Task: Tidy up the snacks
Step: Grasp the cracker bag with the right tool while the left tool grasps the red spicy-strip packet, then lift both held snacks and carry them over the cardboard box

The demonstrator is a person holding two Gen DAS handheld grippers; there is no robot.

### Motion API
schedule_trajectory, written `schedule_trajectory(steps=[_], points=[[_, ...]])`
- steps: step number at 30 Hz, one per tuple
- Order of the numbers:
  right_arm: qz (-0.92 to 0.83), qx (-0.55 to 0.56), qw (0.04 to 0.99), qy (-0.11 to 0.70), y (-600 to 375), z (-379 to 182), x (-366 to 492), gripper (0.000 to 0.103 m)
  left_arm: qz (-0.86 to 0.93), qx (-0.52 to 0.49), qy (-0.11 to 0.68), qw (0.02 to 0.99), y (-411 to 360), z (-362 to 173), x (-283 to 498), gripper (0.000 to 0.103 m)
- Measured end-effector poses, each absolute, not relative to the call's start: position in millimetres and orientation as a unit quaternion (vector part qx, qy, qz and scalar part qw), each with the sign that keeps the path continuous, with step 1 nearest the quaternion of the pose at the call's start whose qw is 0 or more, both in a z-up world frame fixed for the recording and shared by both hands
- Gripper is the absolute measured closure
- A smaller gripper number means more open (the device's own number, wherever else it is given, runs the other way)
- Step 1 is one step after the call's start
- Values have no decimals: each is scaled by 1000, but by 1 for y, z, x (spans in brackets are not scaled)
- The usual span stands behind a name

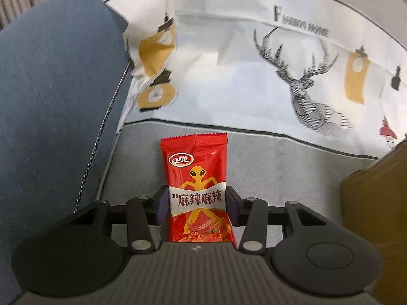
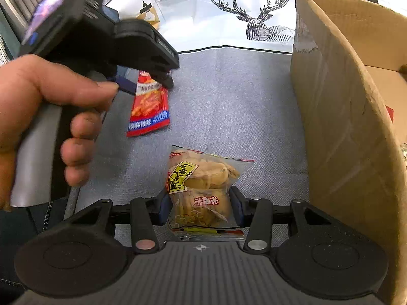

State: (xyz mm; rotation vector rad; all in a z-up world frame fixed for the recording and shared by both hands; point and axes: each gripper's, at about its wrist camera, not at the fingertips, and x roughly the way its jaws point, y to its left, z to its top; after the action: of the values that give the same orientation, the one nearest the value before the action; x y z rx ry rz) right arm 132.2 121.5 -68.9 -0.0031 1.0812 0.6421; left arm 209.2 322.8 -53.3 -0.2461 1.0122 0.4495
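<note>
Snacks: red packet [image 1: 197,193] between closed left fingers [image 1: 162,203], clear cracker bag [image 2: 201,190] between closed right fingers [image 2: 237,206], beside cardboard box [image 2: 338,117].

Left claw [image 1: 198,204] closed on a red snack packet [image 1: 197,190] over grey cloth.

The packet stands upright between the two dark pads, which press its sides at the white band of Chinese characters; a yellow alien figure is printed on its front. Behind it lies a grey cloth [image 1: 279,167] edged with a dark stripe, then a white cloth [image 1: 229,58] printed with a line-drawn stag, yellow shapes and the words "Fashion Home". A blue cushion [image 1: 58,89] fills the left side. A brown cardboard box [image 1: 376,203] edge shows at right.
</note>
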Motion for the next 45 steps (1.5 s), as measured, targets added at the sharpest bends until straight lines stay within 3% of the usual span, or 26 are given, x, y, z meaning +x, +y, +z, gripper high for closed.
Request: schedule_trajectory(steps=[5,7,11,15,19,21,37,45], points=[[299,-3,812,500,120,-69,130,54,195,-97,513,831,315,-67,214,46],[299,-4,813,500,120,-69,129,54,197,-78,525,824,311,-73,215,26],[298,-6,814,498,122,-68,126,54,187,-68,536,821,307,-79,214,25],[299,-7,815,497,122,-68,126,54,182,-72,536,821,309,-80,214,30],[299,-8,815,496,121,-67,125,54,175,-75,531,826,306,-78,213,48],[299,-9,815,496,122,-67,125,54,175,-80,528,827,307,-76,212,51],[310,-4,820,481,117,-59,121,55,185,-111,469,857,312,-35,207,53],[338,0,836,432,116,-35,111,55,196,-179,370,890,314,12,178,53]])
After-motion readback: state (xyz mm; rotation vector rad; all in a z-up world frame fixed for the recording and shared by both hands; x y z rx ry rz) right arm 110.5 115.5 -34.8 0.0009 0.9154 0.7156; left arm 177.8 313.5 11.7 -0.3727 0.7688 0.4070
